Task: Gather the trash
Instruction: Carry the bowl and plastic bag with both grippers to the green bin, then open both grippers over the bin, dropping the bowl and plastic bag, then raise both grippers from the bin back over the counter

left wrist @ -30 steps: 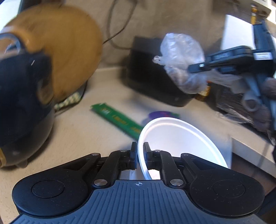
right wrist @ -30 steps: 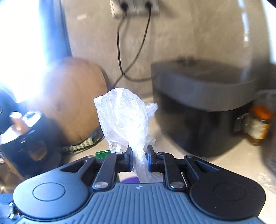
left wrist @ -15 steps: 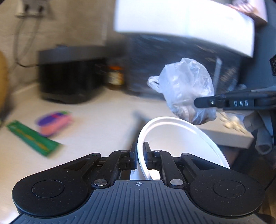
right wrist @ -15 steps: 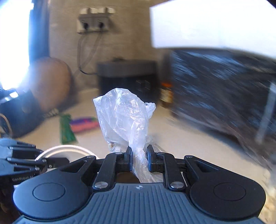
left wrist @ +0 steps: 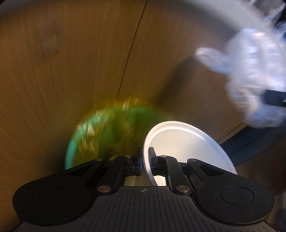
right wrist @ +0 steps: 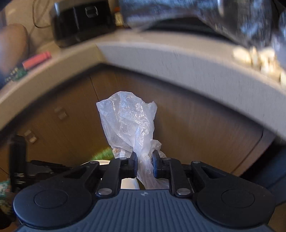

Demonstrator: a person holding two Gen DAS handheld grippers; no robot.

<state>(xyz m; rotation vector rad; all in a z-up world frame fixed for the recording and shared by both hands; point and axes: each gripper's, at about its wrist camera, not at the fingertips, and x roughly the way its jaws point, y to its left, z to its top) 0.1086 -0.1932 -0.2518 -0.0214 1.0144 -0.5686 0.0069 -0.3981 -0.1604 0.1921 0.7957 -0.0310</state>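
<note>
1. Looked like a home kitchen.
2. Showed a pale surface [right wrist: 160,58] over brown wooden cabinet doors [right wrist: 196,121].
3. Held a black appliance [right wrist: 80,19] with a cord, near blurred jars [right wrist: 118,16].

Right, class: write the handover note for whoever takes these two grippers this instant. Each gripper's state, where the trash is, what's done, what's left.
Left gripper: shut on the white plate rim.
Right gripper: shut on the clear plastic bag.
Both are off the counter, in front of the wooden cabinet doors; a blurred green bin sits below the left gripper.
Done: both items picked up.
Left: drop them in, probably that bin; wrappers remain on the counter.
</note>
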